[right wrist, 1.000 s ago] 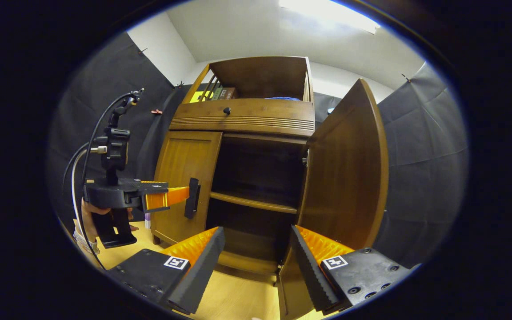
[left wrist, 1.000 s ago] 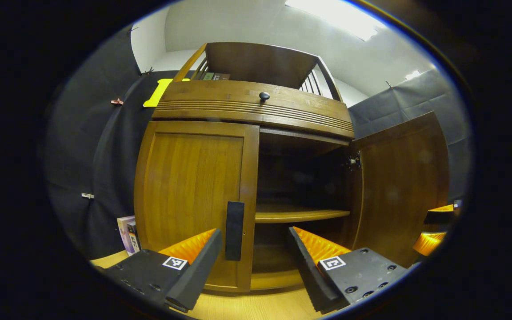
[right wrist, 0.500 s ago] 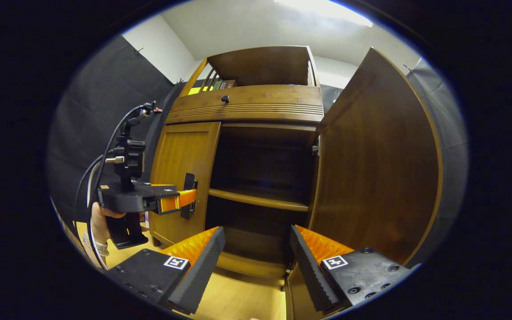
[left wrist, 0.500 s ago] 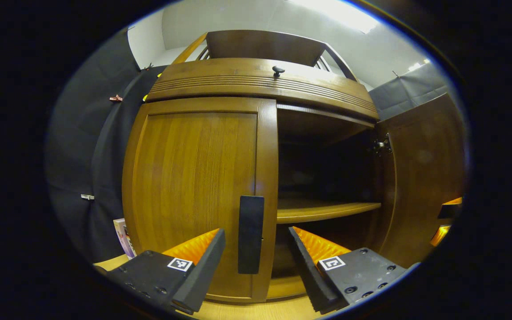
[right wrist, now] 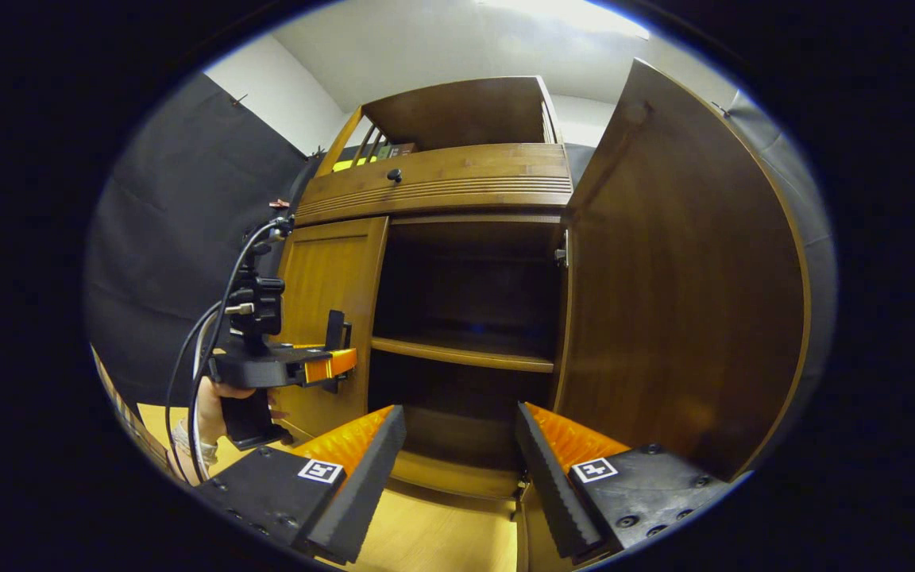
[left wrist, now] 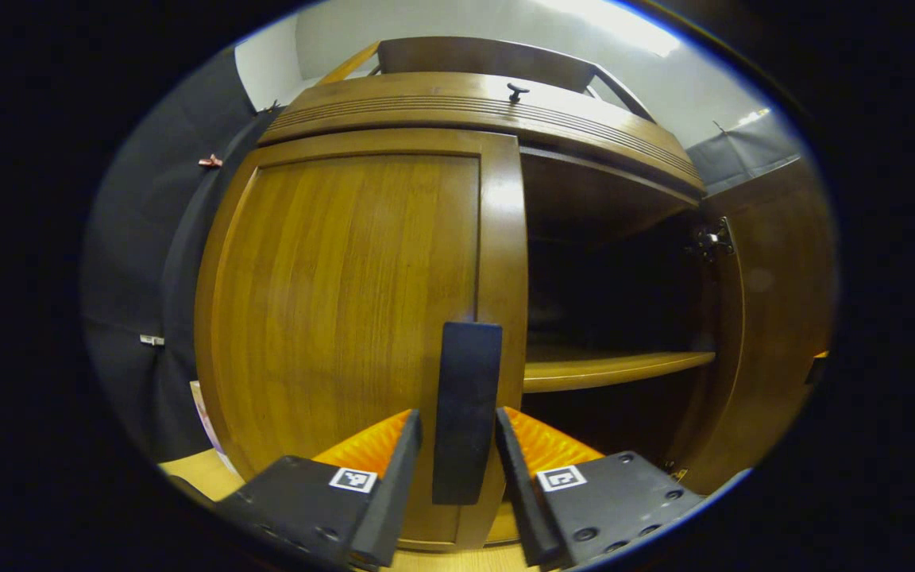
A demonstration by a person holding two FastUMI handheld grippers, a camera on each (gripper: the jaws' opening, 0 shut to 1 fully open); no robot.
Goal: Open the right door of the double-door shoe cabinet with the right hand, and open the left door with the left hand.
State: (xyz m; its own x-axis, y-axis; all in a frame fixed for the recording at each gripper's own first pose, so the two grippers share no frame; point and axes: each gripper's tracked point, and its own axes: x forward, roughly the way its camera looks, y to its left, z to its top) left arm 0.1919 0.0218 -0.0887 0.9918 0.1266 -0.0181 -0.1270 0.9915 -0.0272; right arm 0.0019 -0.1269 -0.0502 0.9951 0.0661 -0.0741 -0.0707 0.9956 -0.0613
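The left door (left wrist: pixel 346 302) of the wooden shoe cabinet is closed, with a dark upright handle (left wrist: pixel 467 373) at its right edge. My left gripper (left wrist: pixel 457 415) straddles that handle, its fingers drawn in close on either side; a thin gap may remain on the left. In the right gripper view the left gripper (right wrist: pixel 337 361) sits at the handle (right wrist: pixel 335 327), held by a hand (right wrist: pixel 215 397). The right door (right wrist: pixel 688 278) is swung wide open. My right gripper (right wrist: pixel 457 413) is open and holds nothing, just left of that door's lower edge.
The cabinet's dark inside has one shelf (left wrist: pixel 608 367) (right wrist: pixel 457 353). Above the doors is a drawer front with a small knob (left wrist: pixel 515 91). Books (left wrist: pixel 202 405) lean at the cabinet's left foot. Cables (right wrist: pixel 203 349) hang from the left gripper. The floor (right wrist: pixel 442 540) is light wood.
My left gripper moved forward until the left door's handle came between its fingers, and the fingers narrowed around it. The right gripper shifted slightly, with the right door staying open.
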